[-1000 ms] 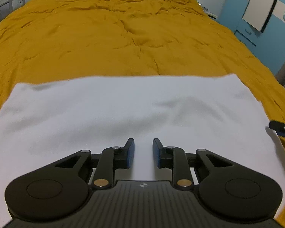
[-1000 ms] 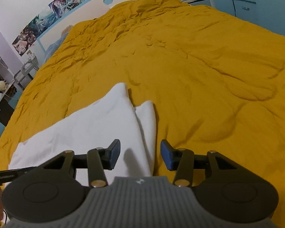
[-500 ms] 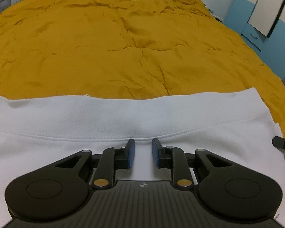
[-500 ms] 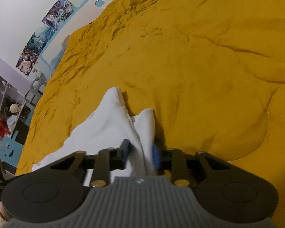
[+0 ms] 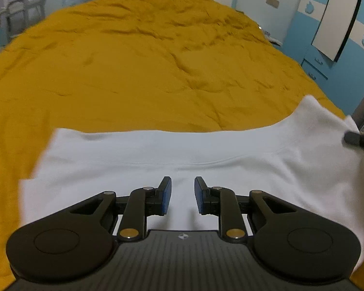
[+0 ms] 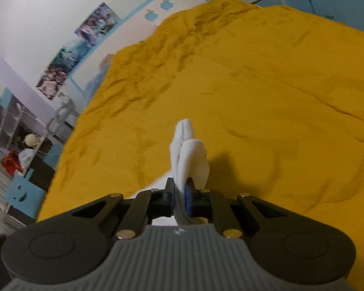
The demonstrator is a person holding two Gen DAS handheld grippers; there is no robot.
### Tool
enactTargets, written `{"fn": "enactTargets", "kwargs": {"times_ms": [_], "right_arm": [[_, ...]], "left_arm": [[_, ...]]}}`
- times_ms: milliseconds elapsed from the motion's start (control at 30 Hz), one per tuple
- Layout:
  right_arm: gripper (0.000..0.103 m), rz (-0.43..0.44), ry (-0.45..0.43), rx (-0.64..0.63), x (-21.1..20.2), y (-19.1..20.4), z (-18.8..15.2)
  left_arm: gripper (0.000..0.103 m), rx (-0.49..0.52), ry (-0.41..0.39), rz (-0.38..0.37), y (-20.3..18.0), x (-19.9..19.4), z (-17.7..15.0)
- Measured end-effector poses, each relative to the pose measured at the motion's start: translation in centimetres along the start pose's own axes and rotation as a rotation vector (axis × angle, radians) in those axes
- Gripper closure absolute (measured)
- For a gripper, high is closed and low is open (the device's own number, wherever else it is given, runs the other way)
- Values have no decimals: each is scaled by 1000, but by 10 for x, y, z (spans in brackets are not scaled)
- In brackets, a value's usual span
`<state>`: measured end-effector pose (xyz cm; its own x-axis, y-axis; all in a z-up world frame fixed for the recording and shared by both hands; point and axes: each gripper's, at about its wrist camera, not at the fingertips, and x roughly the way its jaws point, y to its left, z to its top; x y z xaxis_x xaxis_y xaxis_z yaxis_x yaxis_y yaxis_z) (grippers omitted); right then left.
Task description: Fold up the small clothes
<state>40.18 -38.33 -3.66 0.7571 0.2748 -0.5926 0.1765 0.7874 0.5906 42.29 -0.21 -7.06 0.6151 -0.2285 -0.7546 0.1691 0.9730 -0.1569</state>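
Note:
A white garment [image 5: 182, 150] lies across the near part of a mustard-yellow bed cover [image 5: 145, 72]. My left gripper [image 5: 182, 195] hovers over its middle with the jaws a little apart and nothing between them. My right gripper [image 6: 180, 194] is shut on a bunched corner of the white garment [image 6: 189, 150] and holds it lifted above the cover; the cloth sticks up past the blue pads. The right gripper's tip shows at the right edge of the left wrist view [image 5: 356, 138], at the raised right end of the garment.
The yellow cover [image 6: 267, 84] fills the bed, wrinkled toward the far end. Blue cabinets and a white panel [image 5: 337, 19] stand to the right. Shelves, a chair and posters [image 6: 60, 72] line the wall on the left of the bed.
My right gripper closed on the garment's corner and lifted it, raising the right end. The left gripper stayed slightly open over the cloth and tilted up.

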Motion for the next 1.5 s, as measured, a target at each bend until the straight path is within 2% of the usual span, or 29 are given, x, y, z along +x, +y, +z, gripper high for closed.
{"fn": "enactTargets", "kwargs": {"times_ms": [200,333,533,733,1000,1100,1233,1300,1367,1433,1500], "right_arm": [[100,55,9,-52,-4,91,-10],[100,67,43,-100,7,156,-30],[100,85,105,-172,38,243,-76],[100,27,132,-283,84,306,-131],[100,-23,179,-380,147,336,-183],[100,-50,232,-384,170,332,-198],[99,-36,330,-439,190,331,-219],[98,-38,349,-486,196,332,-225],[92,-22,361,-480,196,331,-223],[83,12,375,-462,186,333,-219],[82,45,365,-484,168,340,-219]], "left_arm": [[76,-18,-51,71,46,-68,2],[75,-66,-66,81,81,-101,-8],[75,-161,-29,100,132,-119,-21],[75,-224,-33,101,174,-124,-39],[74,-269,-7,55,199,-107,-62],[74,-286,5,49,205,-99,-67],[74,-316,18,59,212,-92,-71],[74,-324,18,61,212,-94,-72],[73,-321,12,64,208,-98,-73],[69,-321,0,59,205,-105,-73],[68,-330,-21,38,202,-115,-75]]}}
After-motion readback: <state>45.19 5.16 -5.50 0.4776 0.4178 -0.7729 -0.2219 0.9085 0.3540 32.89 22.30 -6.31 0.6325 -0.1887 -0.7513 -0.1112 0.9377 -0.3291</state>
